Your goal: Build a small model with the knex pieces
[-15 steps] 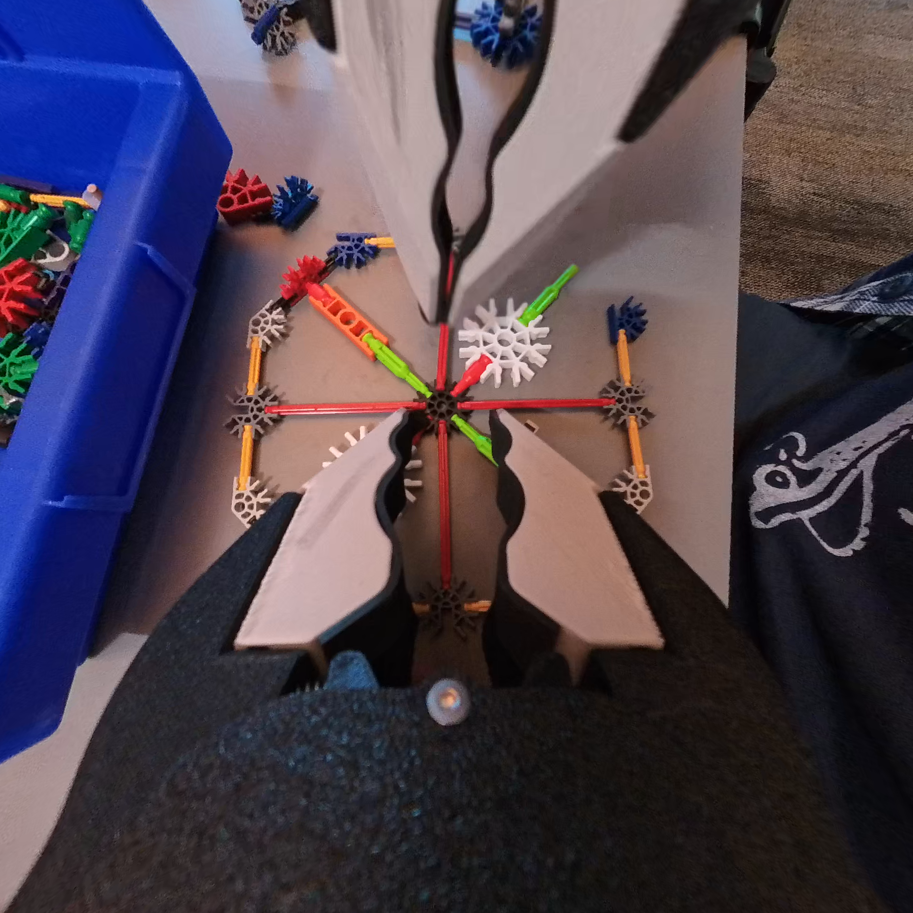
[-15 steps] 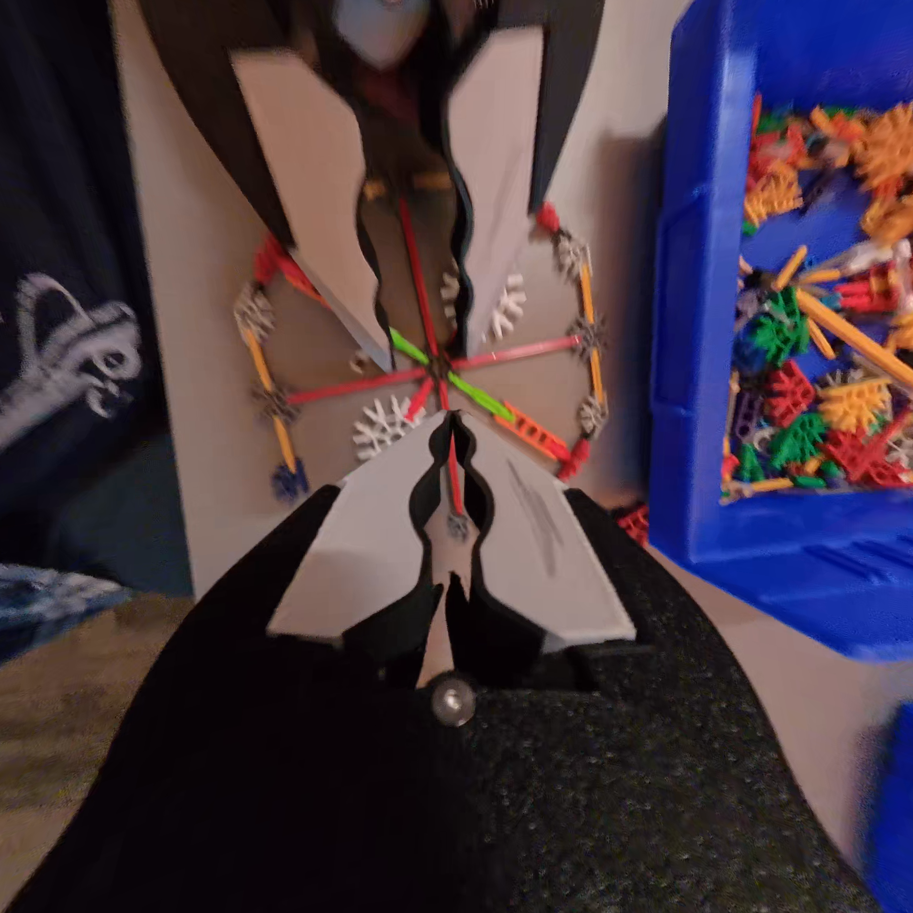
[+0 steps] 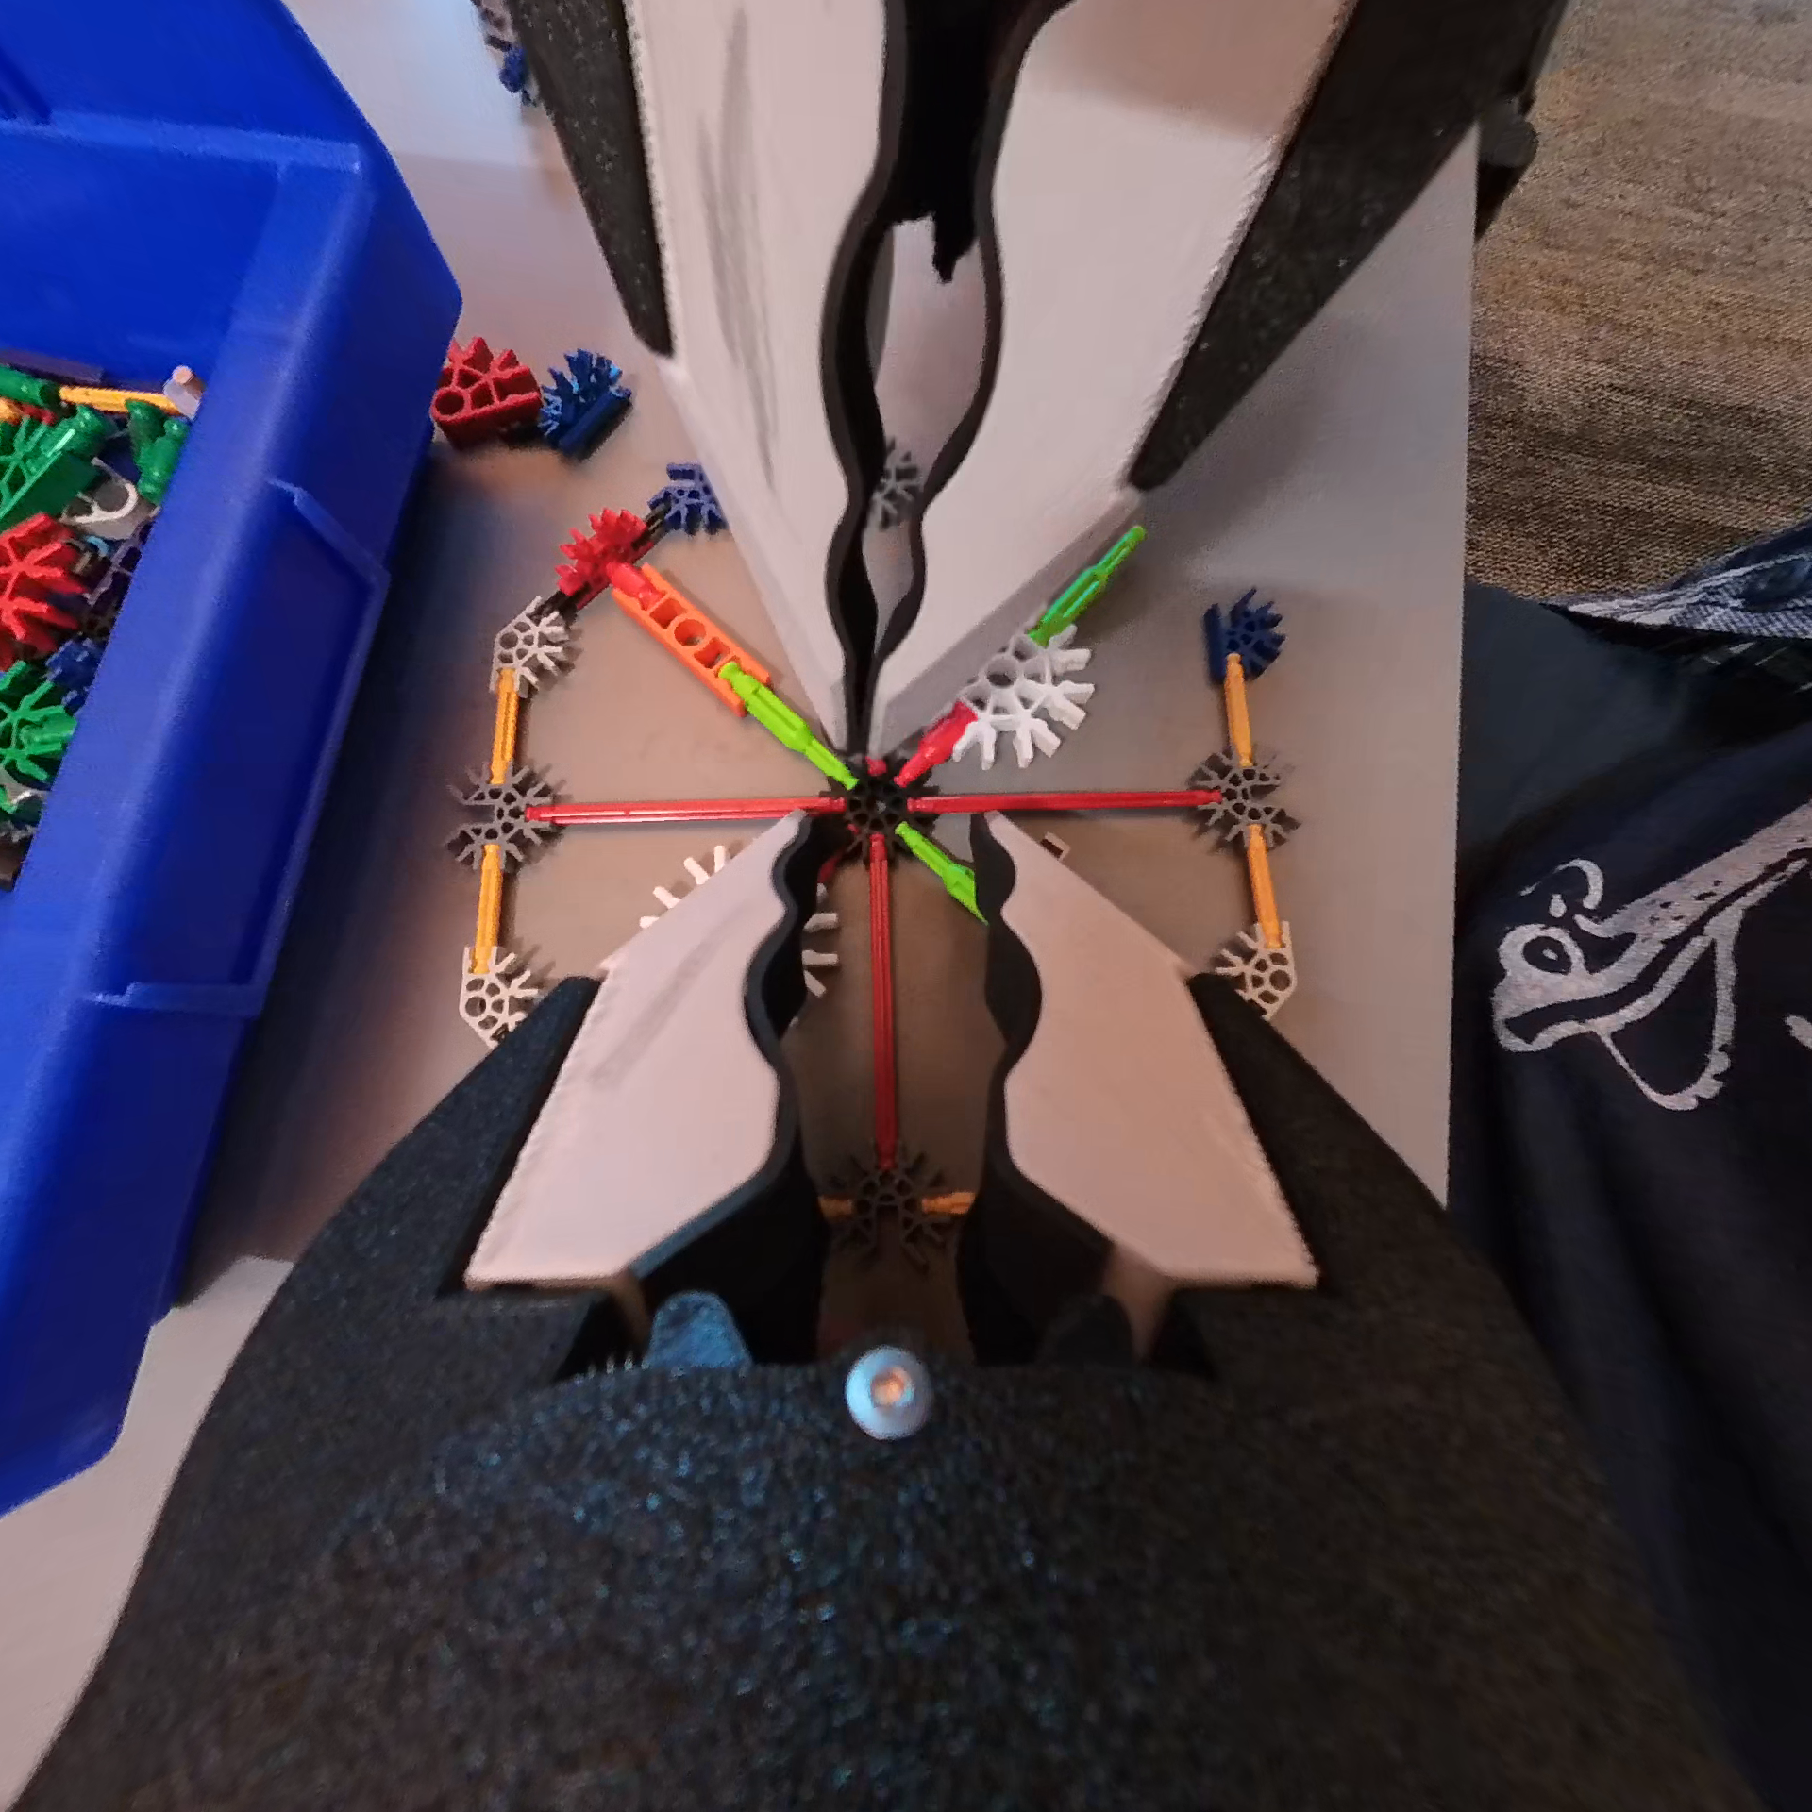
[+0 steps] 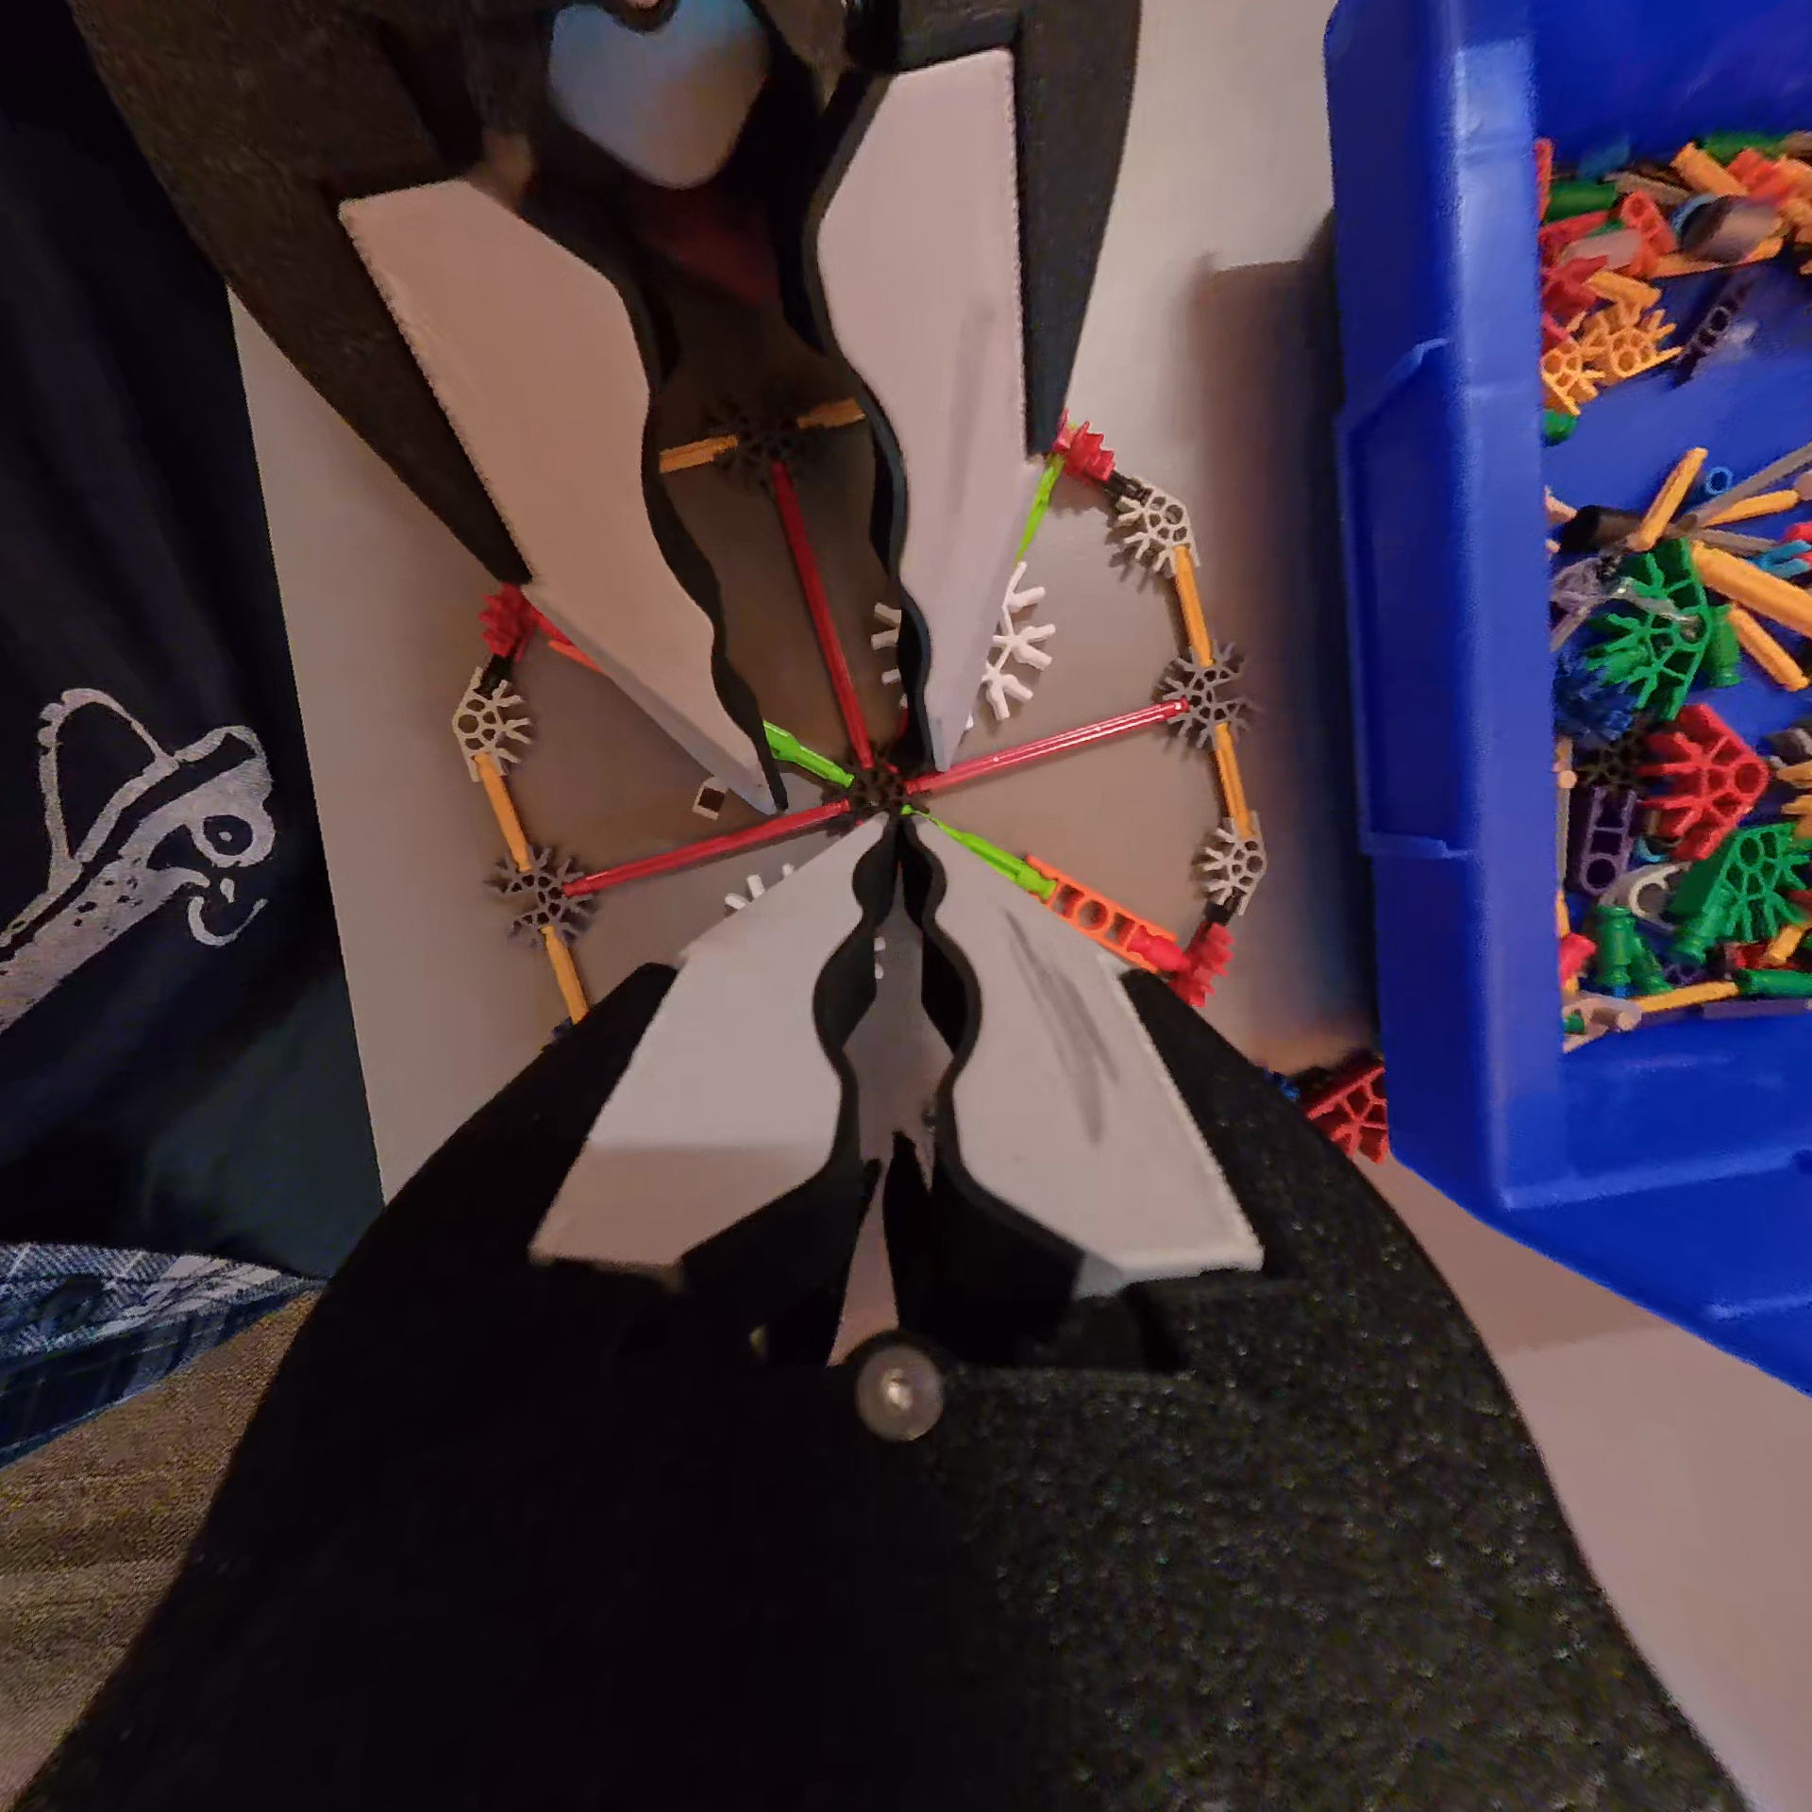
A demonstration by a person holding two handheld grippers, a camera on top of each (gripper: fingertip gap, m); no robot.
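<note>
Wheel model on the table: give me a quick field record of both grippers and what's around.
left gripper: open, straddling a red spoke
right gripper: shut, tips at the black hub
wheel: flat on the white table, rim incomplete
loose white connector: beside hub
blue bin: full of parts, next to the wheel

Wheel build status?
Done: hub carries red spokes; both side rims are linked. In hand: right gripper shut at the hub, left gripper open astride the near spoke. Left: rim is open past the blue connector.
</note>
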